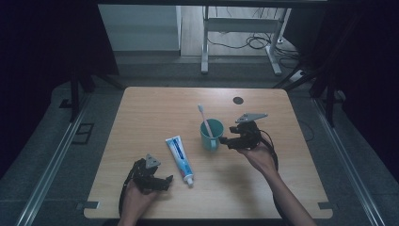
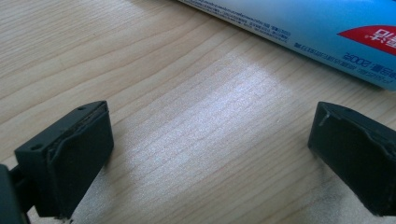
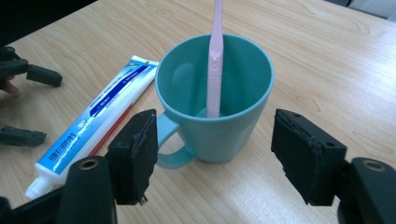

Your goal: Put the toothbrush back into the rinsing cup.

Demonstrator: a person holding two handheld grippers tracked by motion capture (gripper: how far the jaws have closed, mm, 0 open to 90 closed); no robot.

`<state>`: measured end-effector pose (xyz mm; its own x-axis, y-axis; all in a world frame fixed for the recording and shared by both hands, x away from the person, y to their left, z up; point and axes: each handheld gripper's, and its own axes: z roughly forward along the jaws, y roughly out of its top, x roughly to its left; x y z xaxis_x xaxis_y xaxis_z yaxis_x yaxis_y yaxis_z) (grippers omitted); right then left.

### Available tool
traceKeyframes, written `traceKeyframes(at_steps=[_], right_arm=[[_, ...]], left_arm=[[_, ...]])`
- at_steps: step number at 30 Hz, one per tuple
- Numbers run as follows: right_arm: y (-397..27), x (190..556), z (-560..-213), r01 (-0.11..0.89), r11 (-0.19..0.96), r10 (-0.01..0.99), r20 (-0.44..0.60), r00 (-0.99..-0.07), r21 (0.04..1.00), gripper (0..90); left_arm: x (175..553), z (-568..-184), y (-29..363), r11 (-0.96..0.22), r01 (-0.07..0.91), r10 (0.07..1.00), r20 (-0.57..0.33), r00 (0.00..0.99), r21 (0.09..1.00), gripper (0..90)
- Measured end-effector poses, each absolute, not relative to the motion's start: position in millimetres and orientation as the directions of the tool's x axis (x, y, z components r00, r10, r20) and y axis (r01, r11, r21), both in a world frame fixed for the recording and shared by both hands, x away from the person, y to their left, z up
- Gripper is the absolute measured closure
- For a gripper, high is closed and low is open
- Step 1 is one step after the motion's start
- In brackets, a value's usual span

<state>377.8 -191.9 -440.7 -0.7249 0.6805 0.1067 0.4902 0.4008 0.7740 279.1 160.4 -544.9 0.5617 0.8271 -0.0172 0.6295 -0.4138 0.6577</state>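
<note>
The pale wood-grain tabletop (image 1: 141, 122) carries a smooth teal plastic mug (image 3: 219, 121) with a looped handle, a slim pink toothbrush (image 3: 215, 60) standing inside. Just beside it lies a glossy blue-and-white toothpaste tube (image 1: 180, 159). The right tongs (image 3: 215, 158) gape wide and empty before the mug; the left tongs (image 2: 210, 158), matte black, are spread empty near the tube.

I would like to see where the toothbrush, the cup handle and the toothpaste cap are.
toothbrush (image 3: 214, 70), right gripper view, on its pink shaft inside the cup.
cup handle (image 3: 173, 148), right gripper view, on the teal loop.
toothpaste cap (image 1: 189, 180), high view, on the white cap.
</note>
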Motion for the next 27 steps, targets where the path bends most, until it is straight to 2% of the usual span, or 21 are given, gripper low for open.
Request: traceKeyframes(at_steps=[15,27], right_arm=[[-211,364,-450,0.495,0.406,0.7,0.087,-0.709,0.769,28.9],[-229,356,-459,0.529,0.426,0.704,0.098,-0.703,0.734,19.1]], left_arm=[[279,-545,160,-0.412,0.63,0.828,-0.019,0.561,0.658,0.3],[279,-545,160,-0.405,0.632,0.83,-0.023,0.557,0.66,0.3]])
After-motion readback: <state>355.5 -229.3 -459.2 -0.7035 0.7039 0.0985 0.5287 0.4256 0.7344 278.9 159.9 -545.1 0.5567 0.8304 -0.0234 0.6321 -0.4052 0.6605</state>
